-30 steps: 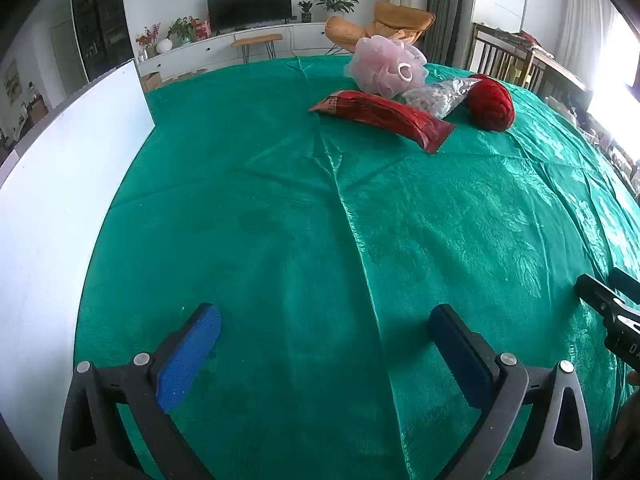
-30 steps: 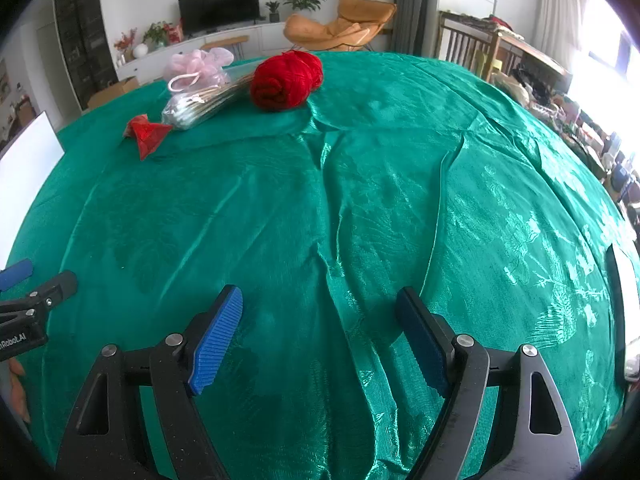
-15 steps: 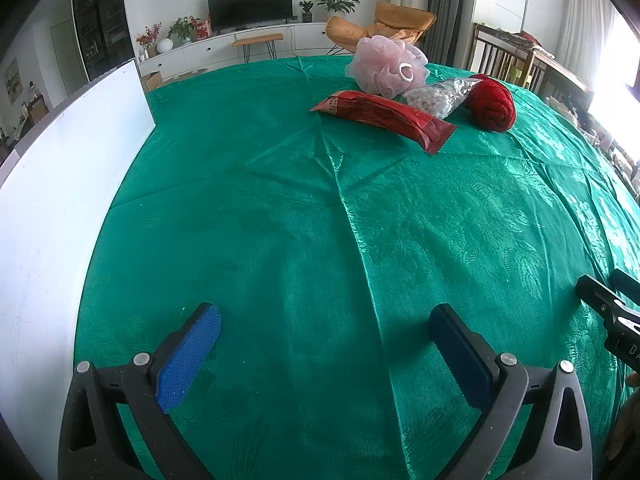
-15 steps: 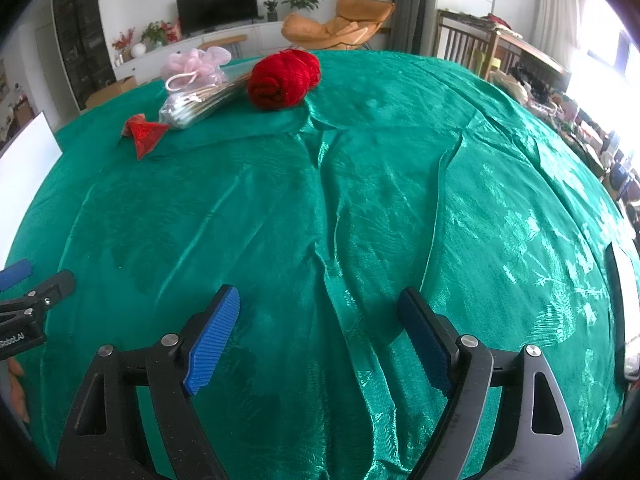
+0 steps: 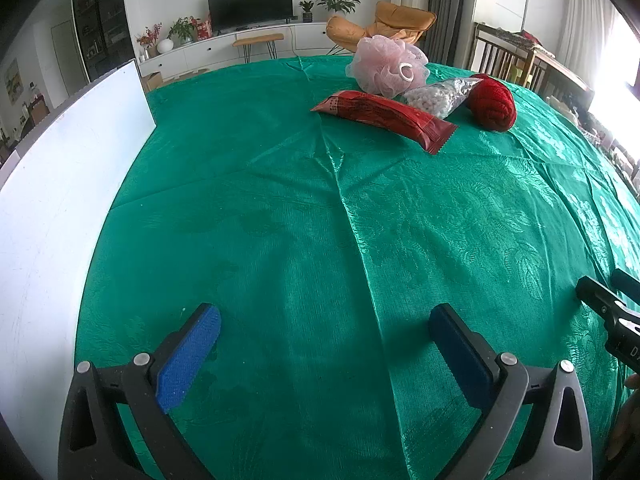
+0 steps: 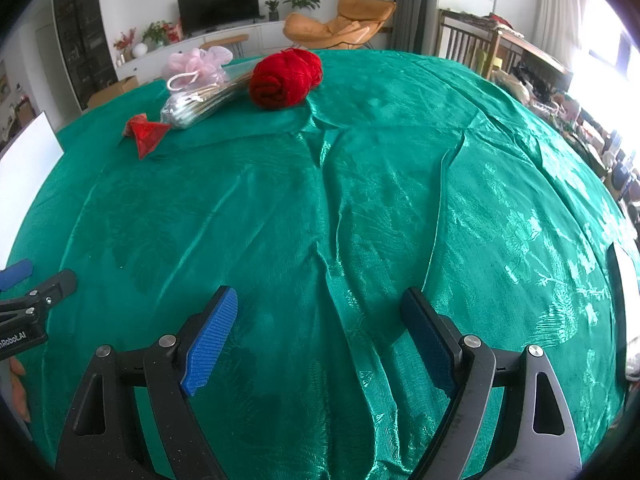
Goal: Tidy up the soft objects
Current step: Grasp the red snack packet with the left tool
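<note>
Several soft items lie together at the far side of the green tablecloth (image 5: 300, 208): a pink mesh bath pouf (image 5: 386, 65), a red snack packet (image 5: 384, 117), a clear bag of cotton swabs (image 5: 436, 97) and a red yarn ball (image 5: 491, 103). In the right wrist view the pouf (image 6: 196, 65), the swab bag (image 6: 200, 104), the packet (image 6: 145, 133) and the yarn ball (image 6: 284, 78) also show. My left gripper (image 5: 324, 324) is open and empty over the near cloth. My right gripper (image 6: 318, 308) is open and empty, far from the items.
A white board (image 5: 60, 184) stands along the table's left edge. A white object (image 6: 626, 304) lies at the right edge. The cloth has raised creases (image 6: 340, 216). Chairs and living-room furniture stand beyond the table.
Both grippers have crept slightly forward toward the items and stay open. The objects have not moved.
</note>
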`<act>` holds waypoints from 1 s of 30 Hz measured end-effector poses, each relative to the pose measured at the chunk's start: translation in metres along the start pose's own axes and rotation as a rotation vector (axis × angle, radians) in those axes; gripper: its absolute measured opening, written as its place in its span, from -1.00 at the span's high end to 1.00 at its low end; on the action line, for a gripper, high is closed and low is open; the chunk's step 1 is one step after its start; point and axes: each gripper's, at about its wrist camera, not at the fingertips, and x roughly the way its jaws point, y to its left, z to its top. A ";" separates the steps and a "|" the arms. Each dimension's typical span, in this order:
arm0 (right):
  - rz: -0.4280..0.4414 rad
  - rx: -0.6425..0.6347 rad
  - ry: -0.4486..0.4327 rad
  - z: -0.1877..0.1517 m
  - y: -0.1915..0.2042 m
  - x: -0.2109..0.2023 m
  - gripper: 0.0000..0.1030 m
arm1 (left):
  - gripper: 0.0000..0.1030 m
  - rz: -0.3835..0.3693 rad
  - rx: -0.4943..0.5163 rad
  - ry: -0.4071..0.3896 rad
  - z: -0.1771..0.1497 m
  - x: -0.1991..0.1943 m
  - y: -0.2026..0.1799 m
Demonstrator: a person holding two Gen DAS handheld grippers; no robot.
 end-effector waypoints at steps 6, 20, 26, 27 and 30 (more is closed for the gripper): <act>0.000 0.000 0.000 0.000 0.000 0.000 -0.67 | -0.99 -0.179 -0.082 0.047 0.043 0.007 0.006; 0.001 0.000 0.000 0.000 0.000 0.000 -0.67 | -0.10 -0.065 -0.307 0.060 0.162 0.100 0.008; 0.001 -0.001 0.000 0.000 0.000 0.000 -0.67 | 0.81 -0.115 -0.212 0.046 0.152 0.079 0.015; 0.001 -0.001 0.000 0.000 0.000 0.000 -0.67 | 0.81 -0.141 -0.222 0.046 0.145 0.070 0.020; -0.001 -0.002 0.000 0.000 0.000 0.000 -0.67 | 0.81 -0.211 -0.226 0.043 0.116 0.034 0.031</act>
